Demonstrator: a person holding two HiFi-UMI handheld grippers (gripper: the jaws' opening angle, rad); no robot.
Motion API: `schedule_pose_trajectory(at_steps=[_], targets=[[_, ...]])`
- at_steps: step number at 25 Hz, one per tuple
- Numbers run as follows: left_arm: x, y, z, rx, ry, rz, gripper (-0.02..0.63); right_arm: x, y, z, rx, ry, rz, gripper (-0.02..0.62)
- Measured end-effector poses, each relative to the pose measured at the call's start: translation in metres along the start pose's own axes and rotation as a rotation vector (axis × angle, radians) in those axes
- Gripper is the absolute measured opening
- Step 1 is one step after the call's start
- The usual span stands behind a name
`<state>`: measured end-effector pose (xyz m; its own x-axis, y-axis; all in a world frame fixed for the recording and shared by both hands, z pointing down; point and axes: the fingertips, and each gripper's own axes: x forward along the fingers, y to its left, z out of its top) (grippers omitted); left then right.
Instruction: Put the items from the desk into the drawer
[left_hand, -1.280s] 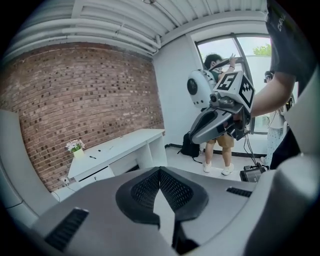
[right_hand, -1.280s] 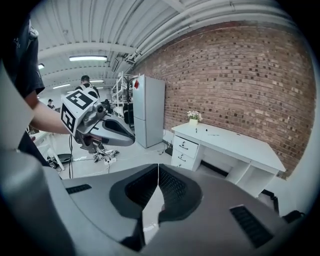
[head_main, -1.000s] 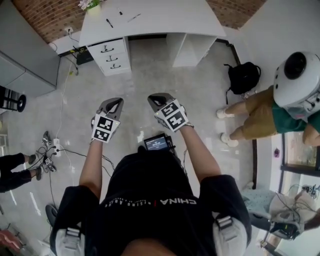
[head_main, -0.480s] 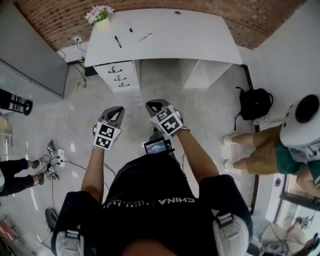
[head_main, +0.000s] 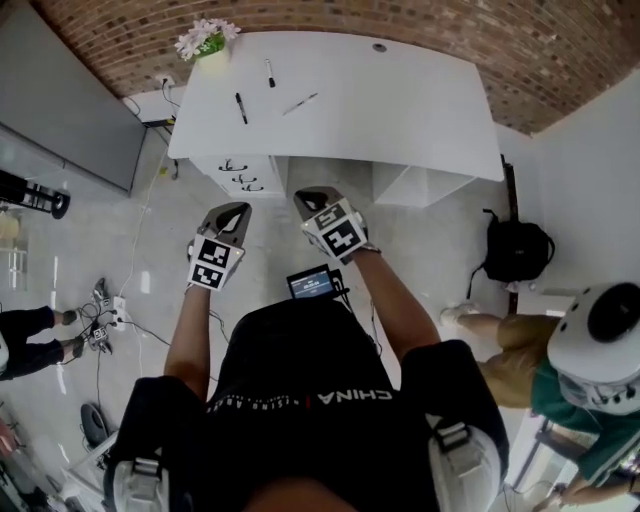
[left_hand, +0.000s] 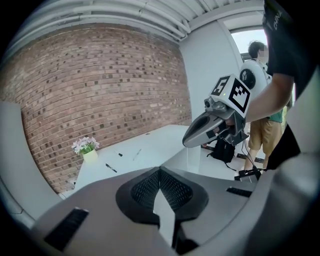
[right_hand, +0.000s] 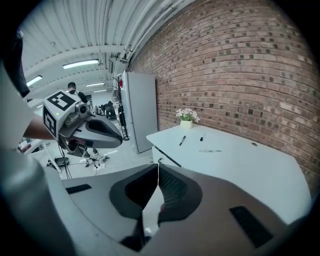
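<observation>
Hovering short of the white rectangular counter (head_main: 400, 110), my left hand-held gripper (head_main: 232, 213) and right hand-held gripper (head_main: 313, 198) are both clenched on nothing. One black pen (head_main: 241, 108), another black pen (head_main: 269, 72) and a pale slim pen (head_main: 300, 102) lie on top, above the closed white drawers (head_main: 243, 176).

Head cam: above the person (head_main: 310, 400), aimed steeply down, counter (head_main: 400, 110) well off at frame top. Each tongs cam looks along its own tongs, left tongs (left_hand: 160, 171) and right tongs (right_hand: 158, 165), toward that counter. All three share the counter top; each tongs cam catches the other tongs.
</observation>
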<state>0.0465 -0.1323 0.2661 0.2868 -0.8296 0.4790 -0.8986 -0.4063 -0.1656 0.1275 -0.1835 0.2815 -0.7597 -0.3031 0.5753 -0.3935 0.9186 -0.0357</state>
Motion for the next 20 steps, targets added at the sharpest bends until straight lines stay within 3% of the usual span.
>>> schedule_pose_trajectory(at_steps=[8, 20], targets=[[0.04, 0.034, 0.006, 0.003, 0.024, 0.004, 0.011, 0.031, -0.039, 0.013, -0.003, 0.01, 0.0, 0.015], [0.044, 0.101, 0.024, 0.045, 0.013, -0.08, 0.011, 0.077, -0.02, 0.076, -0.058, 0.006, -0.06, 0.015]])
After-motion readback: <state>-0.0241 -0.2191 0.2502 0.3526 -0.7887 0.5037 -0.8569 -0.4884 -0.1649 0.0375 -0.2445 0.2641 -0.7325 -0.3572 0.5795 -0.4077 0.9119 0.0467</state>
